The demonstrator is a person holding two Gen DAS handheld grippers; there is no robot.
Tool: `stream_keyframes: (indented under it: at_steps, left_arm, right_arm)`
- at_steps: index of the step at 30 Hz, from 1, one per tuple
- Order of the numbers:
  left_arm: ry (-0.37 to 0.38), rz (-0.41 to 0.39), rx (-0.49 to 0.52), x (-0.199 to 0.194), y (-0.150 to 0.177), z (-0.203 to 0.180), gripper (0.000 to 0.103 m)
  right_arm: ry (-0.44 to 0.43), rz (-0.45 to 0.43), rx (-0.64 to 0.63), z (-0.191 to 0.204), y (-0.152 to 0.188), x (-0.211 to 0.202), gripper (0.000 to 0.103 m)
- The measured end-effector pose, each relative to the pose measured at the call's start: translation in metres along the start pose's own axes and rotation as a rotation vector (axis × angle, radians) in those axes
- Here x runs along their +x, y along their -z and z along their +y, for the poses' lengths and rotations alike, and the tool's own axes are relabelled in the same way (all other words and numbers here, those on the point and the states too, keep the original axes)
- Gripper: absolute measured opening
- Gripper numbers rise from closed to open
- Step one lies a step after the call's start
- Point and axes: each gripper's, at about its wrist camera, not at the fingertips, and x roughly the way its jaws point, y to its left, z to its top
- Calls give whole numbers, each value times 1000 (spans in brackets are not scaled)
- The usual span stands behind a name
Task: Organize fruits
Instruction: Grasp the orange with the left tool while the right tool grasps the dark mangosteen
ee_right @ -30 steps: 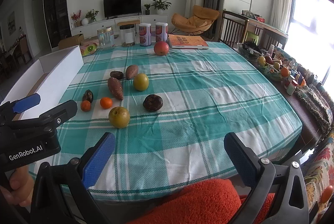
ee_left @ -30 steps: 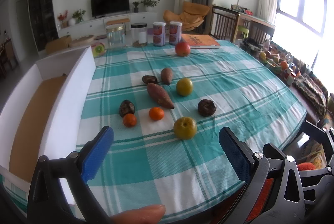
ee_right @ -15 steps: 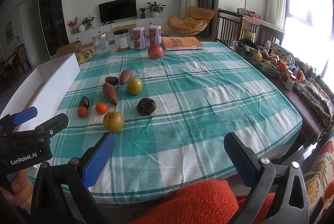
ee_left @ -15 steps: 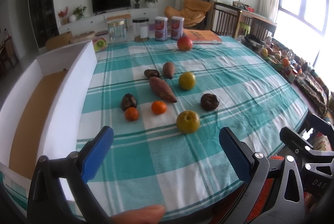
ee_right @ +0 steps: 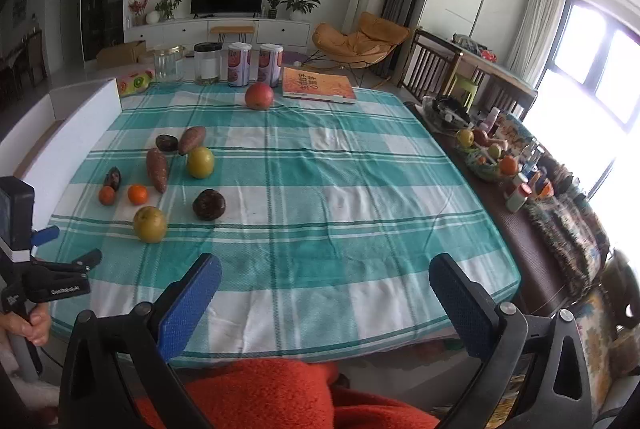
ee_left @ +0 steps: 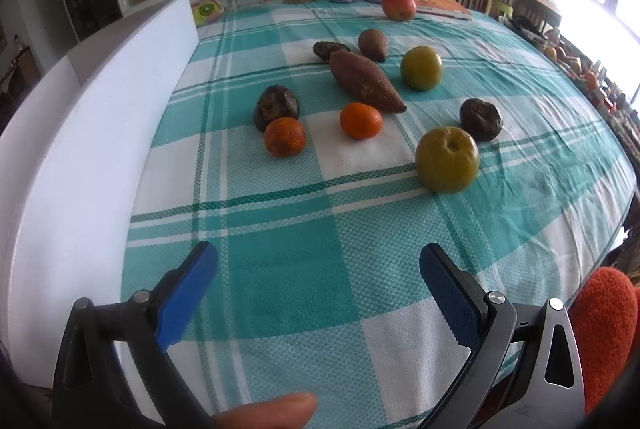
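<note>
Fruit lies scattered on the teal checked tablecloth. Nearest my left gripper are a yellow-green pear, two small oranges and a dark wrinkled fruit. Behind them lie a long sweet potato, a second pear, another dark fruit and a red apple. The left gripper is open and empty above the cloth. My right gripper hangs open and empty near the table's front edge, with the pear and dark fruit ahead to its left.
A long white box runs along the table's left side. Jars and tins and an orange book stand at the far edge. A side table with a fruit basket sits to the right. An orange sleeve fills the bottom.
The left gripper has moved forward and lower over the cloth, so the fruit looms larger. The right gripper has drawn back and up slightly. Both stay open.
</note>
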Motion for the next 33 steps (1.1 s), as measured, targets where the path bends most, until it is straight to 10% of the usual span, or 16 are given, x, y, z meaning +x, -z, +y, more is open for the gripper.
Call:
stream_keyframes:
  at_steps: [6,18,22,27,29,33]
  left_arm:
    - [-36,28,25,18,9,7,102]
    - [73,39,-39,28,-4,33,102]
    - [240,0,-128,35,-34,52,100]
    - [196,-19,-54,55,-57,46,98]
    - [172,-8,-34,63,-62,42,61]
    - [155,-21,-42,65,-68,46,40]
  right_arm:
    - [-189,-71,300,36,65,38,103]
    - [-170,-171,119,87,76,28,103]
    - [-174,-162,141,81,77,29,103]
    - [-172,-161,137,81,77,29,103]
    - [-170,-161,133,81,78,29,103]
    - [-175,-155,139,81,78,30,103]
